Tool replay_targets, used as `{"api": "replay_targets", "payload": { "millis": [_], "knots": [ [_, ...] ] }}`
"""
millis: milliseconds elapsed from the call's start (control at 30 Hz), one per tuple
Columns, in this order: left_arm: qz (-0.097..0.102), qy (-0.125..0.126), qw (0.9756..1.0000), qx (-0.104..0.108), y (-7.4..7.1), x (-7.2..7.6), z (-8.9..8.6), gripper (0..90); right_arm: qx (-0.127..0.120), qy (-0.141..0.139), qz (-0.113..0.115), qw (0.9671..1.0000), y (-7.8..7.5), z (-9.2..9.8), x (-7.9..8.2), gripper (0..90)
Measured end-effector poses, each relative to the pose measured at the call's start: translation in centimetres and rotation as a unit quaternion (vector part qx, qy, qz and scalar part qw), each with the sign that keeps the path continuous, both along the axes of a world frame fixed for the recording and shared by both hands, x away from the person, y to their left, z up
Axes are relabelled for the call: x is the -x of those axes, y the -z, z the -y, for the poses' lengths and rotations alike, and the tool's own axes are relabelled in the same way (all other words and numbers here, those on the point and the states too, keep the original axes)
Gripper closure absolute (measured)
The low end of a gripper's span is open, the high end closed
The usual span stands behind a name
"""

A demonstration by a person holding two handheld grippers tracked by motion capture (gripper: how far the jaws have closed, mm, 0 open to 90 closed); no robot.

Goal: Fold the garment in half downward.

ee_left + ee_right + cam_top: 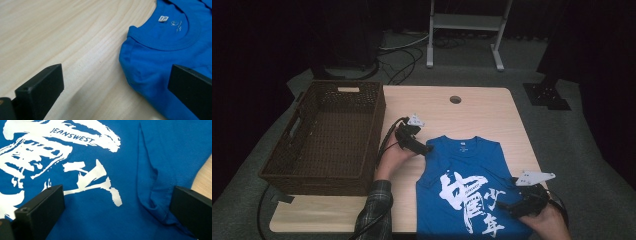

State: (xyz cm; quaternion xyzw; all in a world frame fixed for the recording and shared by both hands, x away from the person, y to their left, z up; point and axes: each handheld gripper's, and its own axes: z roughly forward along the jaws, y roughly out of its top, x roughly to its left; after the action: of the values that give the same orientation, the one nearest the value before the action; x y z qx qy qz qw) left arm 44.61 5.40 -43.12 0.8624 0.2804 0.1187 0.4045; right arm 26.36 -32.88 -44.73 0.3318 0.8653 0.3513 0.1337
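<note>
A blue T-shirt [467, 187] lies print-up and flat on the wooden table [482, 110], right of the wicker basket [329, 135]. The left gripper [426, 148] stands wide open over the shirt's shoulder, holding nothing; the right gripper [507, 206], equally wide and empty, hovers over a raised crease by the shirt's right edge. Light, limp cloth, it is likely best pinched at such folds or hems.
</note>
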Motion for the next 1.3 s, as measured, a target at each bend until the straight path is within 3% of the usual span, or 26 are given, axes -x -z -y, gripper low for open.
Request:
{"api": "replay_targets", "payload": {
  "millis": [167, 233, 400, 500, 567, 833, 1000, 1067, 1300],
  "knots": [
    [-0.01, -0.004, 0.9999, -0.004, 0.4, -0.6, -0.1, 3.7, 0.001, -0.001, 0.0, 1.0, 0.0, 0.0, 0.0, 0.0],
    [-0.02, -0.009, 0.9993, -0.028, 0.4, -0.8, 0.1, 3.8, 0.001, -0.002, 0.002, 1.0, 0.0, 0.0, 0.0, 0.0],
    [-0.023, -0.008, 0.9966, -0.079, 0.4, -1.7, 0.6, 3.7, 0.001, -0.001, 0.001, 1.0, 0.0, 0.0, 0.0, 0.0],
    [-0.024, -0.003, 0.9981, -0.056, 0.8, -1.8, 0.3, 3.2, 0.001, 0.0, 0.001, 1.0, 0.0, 0.0, 0.0, 0.0],
    [-0.01, 0.0, 0.9993, -0.036, 1.3, -1.7, -0.1, 1.0, 0.0, 0.0, 0.001, 1.0, 0.0, 0.0, 0.0, 0.0],
    [-0.01, -0.001, 0.9993, -0.036, 1.3, -1.8, -0.2, 0.3, -0.002, 0.001, 0.003, 1.0, 0.0, 0.0, 0.1, 0.0],
    [-0.009, -0.004, 0.9993, -0.036, 1.3, -1.7, -0.2, 0.3, -0.004, 0.004, 0.034, 0.9994, -1.0, 0.2, -0.2, 0.0],
    [-0.009, -0.003, 0.9993, -0.036, 1.3, -1.7, -0.1, 0.4, -0.015, 0.0, 0.047, 0.9988, -1.6, 0.4, -0.9, 0.0],
    [-0.009, -0.003, 0.9993, -0.035, 1.3, -1.6, -0.1, 0.3, -0.024, -0.015, 0.045, 0.9986, -2.5, 0.5, -5.0, 0.0]
  ]
}}
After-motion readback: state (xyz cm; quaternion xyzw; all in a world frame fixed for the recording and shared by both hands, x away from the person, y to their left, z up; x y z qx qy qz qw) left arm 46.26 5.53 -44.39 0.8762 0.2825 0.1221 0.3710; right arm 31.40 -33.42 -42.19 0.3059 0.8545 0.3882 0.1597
